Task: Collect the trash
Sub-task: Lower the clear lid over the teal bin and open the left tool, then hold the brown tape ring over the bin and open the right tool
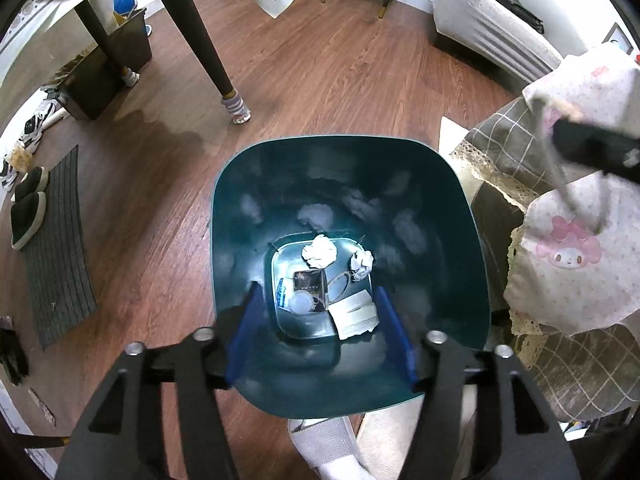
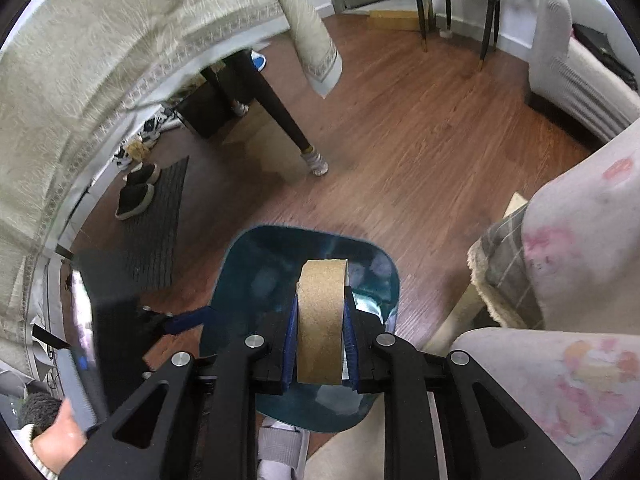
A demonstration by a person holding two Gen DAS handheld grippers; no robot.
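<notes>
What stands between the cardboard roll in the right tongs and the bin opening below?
Nothing visible. The cardboard roll, clamped in the right tongs, hangs over the open teal bin, with only air below. The left tongs stand open beside it.

Even, soft daylight fills both views. Pale glare patches mottle the inner walls of the teal bin; its bottom sits dimmer. Fisheye bending curves everything around the bin, and motion blur smears the right-wrist edges.

Wood-plank floor — dark table leg under pale tablecloth, grey ribbed mat, 2 slippers.
</notes>
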